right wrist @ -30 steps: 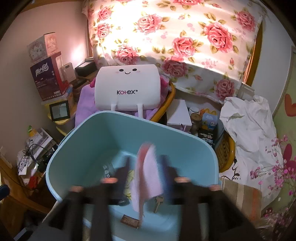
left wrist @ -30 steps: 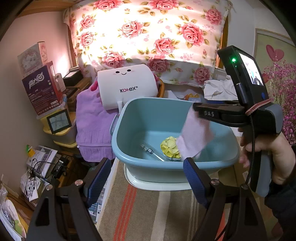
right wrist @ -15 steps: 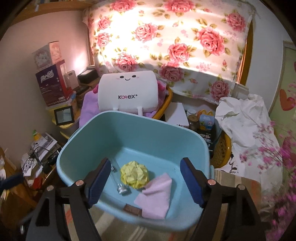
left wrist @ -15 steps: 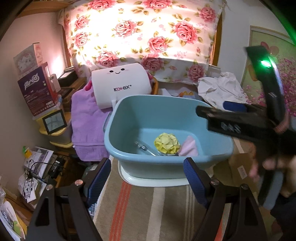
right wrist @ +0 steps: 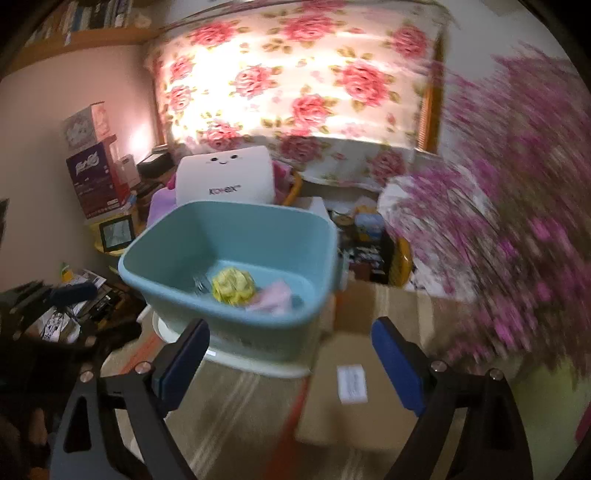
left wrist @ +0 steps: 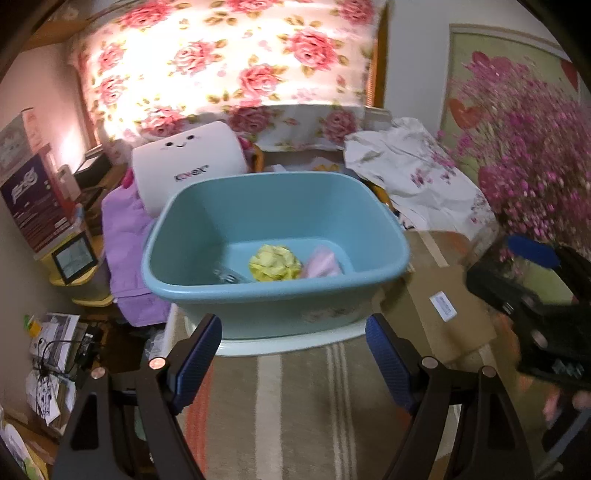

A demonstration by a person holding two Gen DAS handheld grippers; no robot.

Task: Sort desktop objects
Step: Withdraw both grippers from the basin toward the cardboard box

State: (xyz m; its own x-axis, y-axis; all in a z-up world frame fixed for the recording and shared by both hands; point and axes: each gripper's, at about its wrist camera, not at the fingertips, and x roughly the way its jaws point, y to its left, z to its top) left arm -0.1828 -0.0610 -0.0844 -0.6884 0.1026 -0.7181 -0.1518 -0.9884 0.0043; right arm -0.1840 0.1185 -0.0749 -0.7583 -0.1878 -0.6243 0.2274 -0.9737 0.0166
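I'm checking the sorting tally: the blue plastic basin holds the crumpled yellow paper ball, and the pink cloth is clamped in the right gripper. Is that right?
Not quite. The right gripper holds nothing; its jaws are opening with nothing between them. The pink cloth lies inside the blue plastic basin, beside the crumpled yellow paper ball, as both wrist views show.

Home: floral curtain (left wrist: 236,59), cluttered shelves (right wrist: 85,22)
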